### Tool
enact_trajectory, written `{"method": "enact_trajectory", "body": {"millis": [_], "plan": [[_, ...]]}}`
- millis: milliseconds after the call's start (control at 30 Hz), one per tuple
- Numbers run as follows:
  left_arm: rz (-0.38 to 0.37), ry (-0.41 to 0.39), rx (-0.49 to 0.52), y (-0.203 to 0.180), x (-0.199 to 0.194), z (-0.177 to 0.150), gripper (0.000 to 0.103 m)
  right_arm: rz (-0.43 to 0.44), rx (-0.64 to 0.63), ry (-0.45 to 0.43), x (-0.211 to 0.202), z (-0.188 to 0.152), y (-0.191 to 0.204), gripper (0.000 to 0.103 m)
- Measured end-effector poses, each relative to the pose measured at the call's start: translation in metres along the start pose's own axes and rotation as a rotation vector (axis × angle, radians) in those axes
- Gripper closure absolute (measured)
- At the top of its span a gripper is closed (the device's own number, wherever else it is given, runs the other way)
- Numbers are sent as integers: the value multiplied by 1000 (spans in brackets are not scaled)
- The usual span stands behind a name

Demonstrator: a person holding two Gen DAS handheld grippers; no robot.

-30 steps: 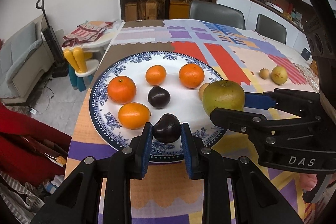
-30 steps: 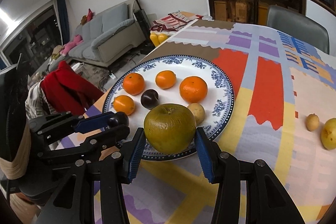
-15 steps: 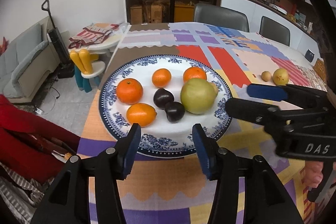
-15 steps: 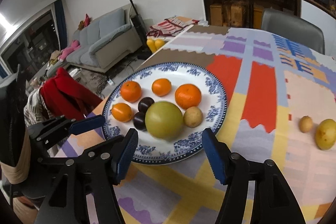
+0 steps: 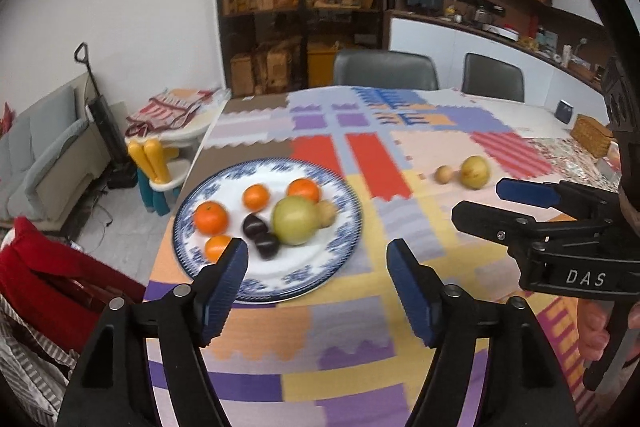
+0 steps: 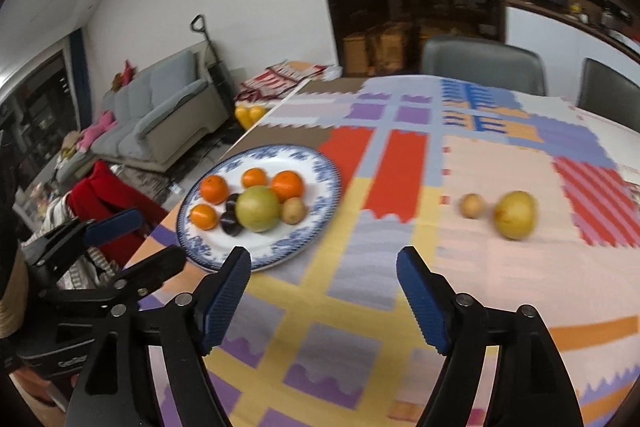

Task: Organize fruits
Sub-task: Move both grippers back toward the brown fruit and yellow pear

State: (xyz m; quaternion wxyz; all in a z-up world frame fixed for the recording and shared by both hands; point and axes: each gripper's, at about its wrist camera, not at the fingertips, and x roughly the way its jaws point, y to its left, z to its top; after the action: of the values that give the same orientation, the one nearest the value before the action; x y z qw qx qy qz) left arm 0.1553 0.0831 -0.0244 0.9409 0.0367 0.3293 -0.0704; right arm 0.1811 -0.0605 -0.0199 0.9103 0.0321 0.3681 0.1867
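Observation:
A blue-and-white plate (image 5: pixel 340 247) (image 6: pixel 320 227) on the patterned tablecloth holds several oranges (image 5: pixel 211 217) (image 6: pixel 286 185), two dark plums (image 5: pixel 267 245) (image 6: pixel 231 223), a large green fruit (image 5: pixel 295 220) (image 6: pixel 257 208) and a small tan fruit (image 6: pixel 293 210). A yellow-green fruit (image 5: pixel 475 171) (image 6: pixel 514 214) and a small tan fruit (image 5: pixel 443 174) (image 6: pixel 472 205) lie on the cloth to the right. My left gripper (image 5: pixel 316 281) is open and empty, near the plate's front edge. My right gripper (image 6: pixel 324 285) is open and empty, right of the plate; it also shows in the left wrist view (image 5: pixel 500 203).
Two grey chairs (image 5: pixel 384 69) stand at the table's far side. A wicker basket (image 5: pixel 592 135) sits at the far right. A sofa (image 6: pixel 160 115), a small child's table and red cloth (image 5: pixel 36 267) are off the table's left edge.
Both grippers let go of their fruits, the left a plum and the right the large green fruit, opened wide, and pulled back and up from the plate.

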Motion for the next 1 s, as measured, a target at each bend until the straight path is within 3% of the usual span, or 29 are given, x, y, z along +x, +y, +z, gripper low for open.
{"method": "enact_trajectory", "body": {"millis": [133,533,900,1000], "plan": [[-12,-35,43,-22,-10,8,21,-48,9,-41,-25,0,-17,25],[-63,-142,146,-83,-15,48,20,-136,1,-163,-81,13,-61,22],[-139,-145,214,-117,30,67,20,-220,-83,-171,-78,22,-102,22],[-153,-128,237,-124,52,70,21,-229,-114,-135,-63,24,-116,22]]}}
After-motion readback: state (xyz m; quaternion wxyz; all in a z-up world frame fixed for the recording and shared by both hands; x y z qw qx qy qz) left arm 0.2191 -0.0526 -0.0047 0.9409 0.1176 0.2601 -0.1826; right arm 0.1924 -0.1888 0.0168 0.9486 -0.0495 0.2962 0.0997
